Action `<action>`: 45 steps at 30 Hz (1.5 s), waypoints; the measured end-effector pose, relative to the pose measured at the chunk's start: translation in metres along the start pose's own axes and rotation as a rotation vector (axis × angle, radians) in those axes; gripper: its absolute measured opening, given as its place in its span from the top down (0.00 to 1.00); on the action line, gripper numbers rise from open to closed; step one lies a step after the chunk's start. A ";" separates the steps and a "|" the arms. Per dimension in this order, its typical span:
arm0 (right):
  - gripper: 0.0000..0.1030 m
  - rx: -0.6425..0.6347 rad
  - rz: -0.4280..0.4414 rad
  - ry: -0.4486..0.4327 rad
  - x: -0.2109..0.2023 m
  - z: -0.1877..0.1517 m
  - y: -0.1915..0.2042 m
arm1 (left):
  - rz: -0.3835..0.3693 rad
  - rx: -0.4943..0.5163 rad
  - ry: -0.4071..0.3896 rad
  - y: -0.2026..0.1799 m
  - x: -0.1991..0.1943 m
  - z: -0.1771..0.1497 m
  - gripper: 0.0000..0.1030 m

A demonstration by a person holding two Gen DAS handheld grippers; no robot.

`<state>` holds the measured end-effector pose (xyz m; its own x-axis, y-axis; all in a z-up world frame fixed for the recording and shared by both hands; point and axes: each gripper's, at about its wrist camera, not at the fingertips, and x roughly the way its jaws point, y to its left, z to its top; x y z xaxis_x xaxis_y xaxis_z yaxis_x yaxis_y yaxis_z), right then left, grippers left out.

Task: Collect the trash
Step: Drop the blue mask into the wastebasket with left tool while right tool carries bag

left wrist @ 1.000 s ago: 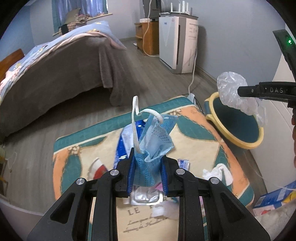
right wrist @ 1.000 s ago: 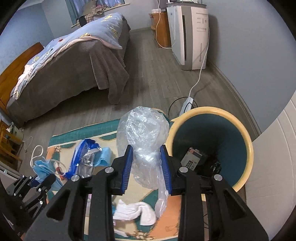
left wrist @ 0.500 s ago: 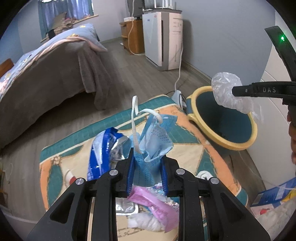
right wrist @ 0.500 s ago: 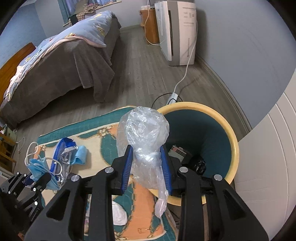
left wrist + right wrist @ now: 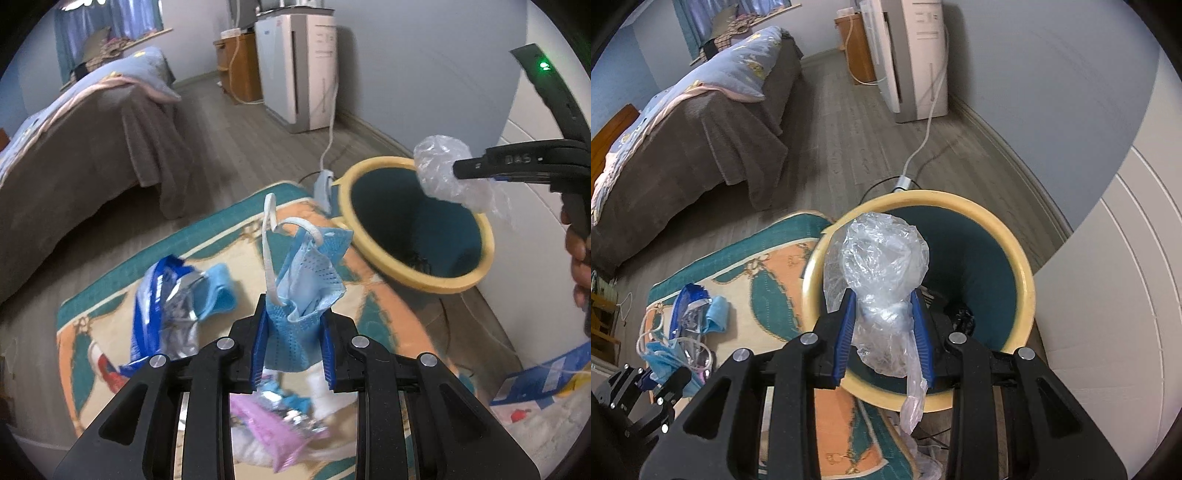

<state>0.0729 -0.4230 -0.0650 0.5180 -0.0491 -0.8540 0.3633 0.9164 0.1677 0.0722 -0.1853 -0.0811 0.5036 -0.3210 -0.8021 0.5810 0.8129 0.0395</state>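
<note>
Both hands have swung across toward the bin (image 5: pixel 1027 291), and now the right gripper (image 5: pixel 882 325), pads clamped on a crumpled clear plastic bag (image 5: pixel 879 258), hangs right over its yellow rim. Left gripper (image 5: pixel 293 343) pinches a blue face mask (image 5: pixel 306 280) above the rug (image 5: pixel 229 254), bin at its two o'clock, a blue foil wrapper (image 5: pixel 162 295) at ten.

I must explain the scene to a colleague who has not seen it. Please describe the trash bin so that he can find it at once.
Find the patterned rug on the wooden floor beside the bed. At the rug's far corner, by the white wall panel, stands the trash bin. It is the only round container there, with a yellow rim and a dark teal inside.
</note>
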 end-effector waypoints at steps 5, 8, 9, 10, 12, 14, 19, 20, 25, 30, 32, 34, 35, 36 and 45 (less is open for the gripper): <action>0.71 0.029 -0.012 0.009 0.004 -0.002 -0.016 | -0.034 0.022 -0.018 -0.022 0.001 0.013 0.74; 0.71 0.054 -0.027 0.020 0.009 -0.003 -0.028 | -0.062 0.012 -0.011 -0.032 0.008 0.022 0.74; 0.71 0.067 -0.028 0.025 0.011 -0.003 -0.032 | -0.072 0.012 -0.005 -0.036 0.012 0.025 0.74; 0.71 0.079 -0.029 0.028 0.012 -0.003 -0.036 | -0.074 0.017 0.002 -0.038 0.016 0.028 0.74; 0.71 0.109 -0.029 0.034 0.015 -0.003 -0.045 | -0.068 0.039 0.017 -0.046 0.025 0.033 0.74; 0.71 0.133 -0.027 0.039 0.017 -0.004 -0.052 | -0.066 0.055 0.025 -0.053 0.033 0.037 0.74; 0.71 0.170 -0.028 0.042 0.021 -0.006 -0.062 | -0.099 0.054 0.038 -0.065 0.051 0.056 0.74; 0.71 0.179 -0.026 0.037 0.021 -0.006 -0.064 | -0.099 0.059 0.039 -0.068 0.054 0.059 0.74; 0.71 0.213 -0.032 0.000 0.017 -0.006 -0.068 | -0.091 0.098 0.049 -0.080 0.072 0.076 0.73; 0.71 0.200 -0.025 -0.052 0.010 0.000 -0.063 | -0.095 0.105 0.010 -0.086 0.076 0.092 0.71; 0.71 0.204 -0.024 -0.073 0.007 0.002 -0.063 | -0.098 0.103 -0.004 -0.087 0.076 0.097 0.70; 0.71 0.211 -0.025 -0.089 0.005 0.003 -0.064 | -0.095 0.103 -0.016 -0.089 0.078 0.101 0.69; 0.71 0.215 -0.025 -0.096 0.004 0.004 -0.064 | -0.092 0.101 -0.020 -0.089 0.079 0.103 0.67; 0.70 0.220 -0.028 -0.104 0.003 0.004 -0.065 | -0.089 0.099 -0.023 -0.089 0.080 0.105 0.67; 0.52 0.210 -0.036 -0.134 0.000 0.005 -0.059 | -0.072 0.086 -0.074 -0.086 0.071 0.108 0.33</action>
<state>0.0550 -0.4789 -0.0726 0.5946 -0.1453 -0.7908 0.5293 0.8111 0.2490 0.1265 -0.3304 -0.0771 0.5023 -0.4148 -0.7587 0.6689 0.7425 0.0370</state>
